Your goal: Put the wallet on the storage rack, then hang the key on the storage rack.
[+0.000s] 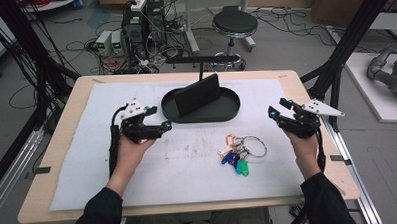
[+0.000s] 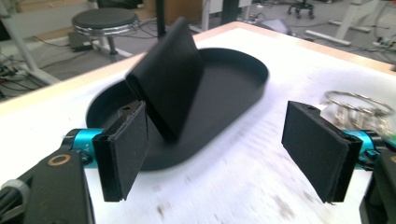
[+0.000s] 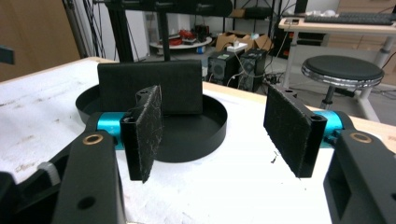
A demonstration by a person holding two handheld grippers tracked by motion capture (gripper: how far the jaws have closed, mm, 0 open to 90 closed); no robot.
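The person's forearms enter at six o'clock of the high view. From the white mat (image 1: 139, 184), the black oval tray (image 1: 226, 111) sits at twelve o'clock, a black wallet (image 1: 196, 94) propped inside. Left gripper (image 1: 156, 118) at nine, right gripper (image 1: 279, 109) at three, both spread, holding nothing. Key bunch (image 1: 240, 153) lies at four o'clock.

Black two-jaw bodies with blue collars, brass screws and grey plates are seen on the left gripper (image 1: 154, 120) and right gripper (image 1: 278, 109); dark sleeves (image 1: 97, 210) are worn.

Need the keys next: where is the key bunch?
High view: key bunch lies on the white mat, front of the black tray, nearer the right gripper.
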